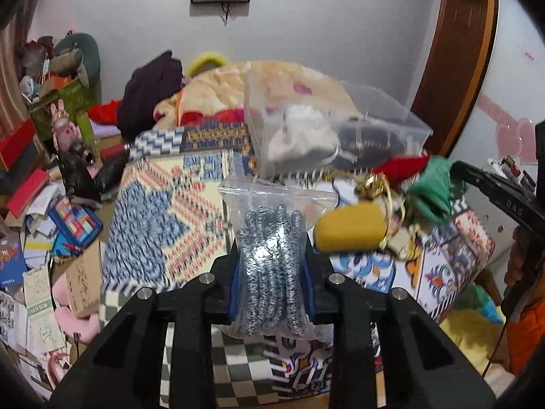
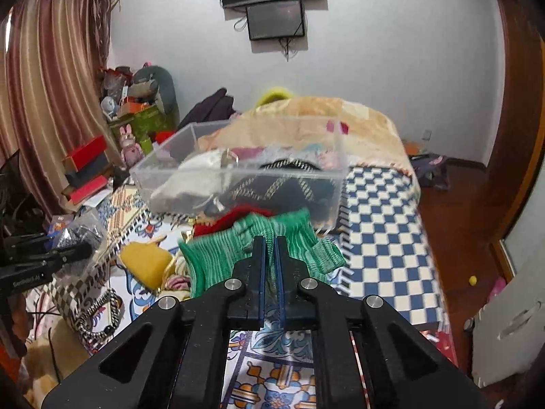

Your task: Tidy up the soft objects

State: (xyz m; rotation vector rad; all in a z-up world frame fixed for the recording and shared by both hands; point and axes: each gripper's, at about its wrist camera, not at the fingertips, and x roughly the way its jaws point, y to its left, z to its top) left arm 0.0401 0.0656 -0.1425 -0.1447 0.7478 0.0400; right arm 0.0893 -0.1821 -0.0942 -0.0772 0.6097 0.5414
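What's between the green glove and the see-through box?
A red knitted thing lies between the green glove and the clear box, seen in the right wrist view.

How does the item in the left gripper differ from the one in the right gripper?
The grey speckled gloves are sealed in a clear plastic bag; the green knit glove is bare.
The left gripper stands wider around its bulky bundle; the right gripper is nearly closed on thin fabric.
The bagged gloves stand upright; the green glove drapes sideways.
Both are knit and held in front of the clear bin.
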